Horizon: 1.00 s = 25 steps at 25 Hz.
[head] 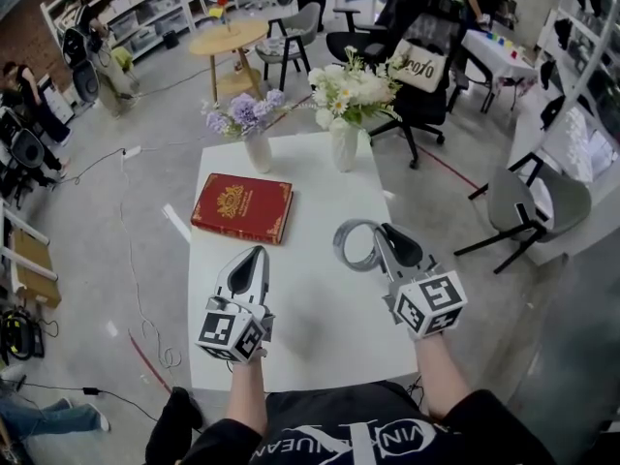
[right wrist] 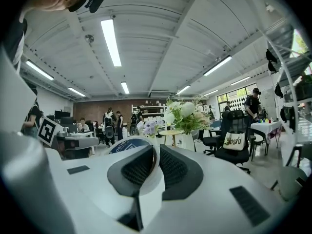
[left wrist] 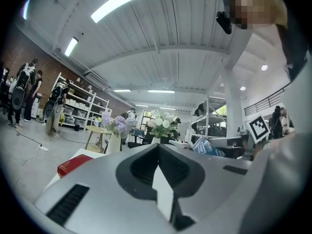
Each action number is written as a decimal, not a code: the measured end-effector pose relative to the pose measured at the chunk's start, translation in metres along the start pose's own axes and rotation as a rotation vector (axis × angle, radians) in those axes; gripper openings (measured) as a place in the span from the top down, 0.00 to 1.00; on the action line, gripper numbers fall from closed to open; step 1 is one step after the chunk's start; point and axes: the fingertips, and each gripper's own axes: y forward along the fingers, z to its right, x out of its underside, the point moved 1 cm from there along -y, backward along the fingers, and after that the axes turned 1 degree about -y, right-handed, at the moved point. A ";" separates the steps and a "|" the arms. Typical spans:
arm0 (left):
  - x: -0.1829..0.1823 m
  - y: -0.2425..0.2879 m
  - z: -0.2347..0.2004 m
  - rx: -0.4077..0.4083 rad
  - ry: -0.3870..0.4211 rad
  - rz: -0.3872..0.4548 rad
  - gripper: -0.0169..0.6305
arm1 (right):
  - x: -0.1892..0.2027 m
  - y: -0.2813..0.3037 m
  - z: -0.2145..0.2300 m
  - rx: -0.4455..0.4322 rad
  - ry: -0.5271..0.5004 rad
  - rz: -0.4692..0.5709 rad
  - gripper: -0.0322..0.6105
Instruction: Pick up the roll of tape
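Note:
The roll of tape is a grey ring held off the white table, out to the right. My right gripper is shut on its wall. In the right gripper view, the roll shows its blue-printed core to the left of the jaws, and its pale wall runs down between them at the right gripper. My left gripper hovers over the table's left half, shut with nothing in it. Seen in its own view, the left gripper has its jaws together, and the roll appears off to the right.
A red book lies on the table's far left. A vase of purple flowers and one of white flowers stand along the far edge. A grey chair is at the right, with a black office chair beyond the table.

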 end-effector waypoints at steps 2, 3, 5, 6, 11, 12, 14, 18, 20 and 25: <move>-0.003 -0.001 0.000 -0.002 0.005 0.005 0.97 | -0.003 -0.002 -0.001 0.001 0.001 0.007 0.87; -0.004 -0.002 0.000 -0.004 0.006 0.005 0.97 | -0.003 -0.003 -0.001 0.002 0.002 0.010 0.87; -0.006 -0.002 -0.001 -0.007 0.008 0.007 0.97 | -0.004 -0.003 -0.001 0.002 0.003 0.014 0.87; -0.007 -0.003 -0.001 -0.007 0.009 0.008 0.97 | -0.005 -0.004 -0.001 0.002 0.003 0.016 0.87; -0.010 -0.004 0.000 -0.006 0.011 0.018 0.97 | -0.006 -0.005 -0.002 0.002 0.006 0.026 0.87; -0.010 -0.003 0.000 -0.005 0.012 0.019 0.97 | -0.007 -0.006 -0.002 0.003 0.007 0.028 0.87; -0.010 -0.003 0.001 -0.002 0.011 0.019 0.97 | -0.007 -0.006 -0.001 0.004 0.009 0.030 0.87; -0.010 -0.004 0.001 -0.005 0.008 0.017 0.97 | -0.008 -0.006 -0.002 0.000 0.004 0.031 0.87; -0.010 -0.004 0.000 -0.008 0.008 0.015 0.97 | -0.007 -0.005 -0.003 -0.002 0.004 0.029 0.87; -0.009 -0.005 -0.001 -0.011 0.001 0.011 0.97 | -0.005 -0.004 -0.005 -0.006 0.006 0.023 0.87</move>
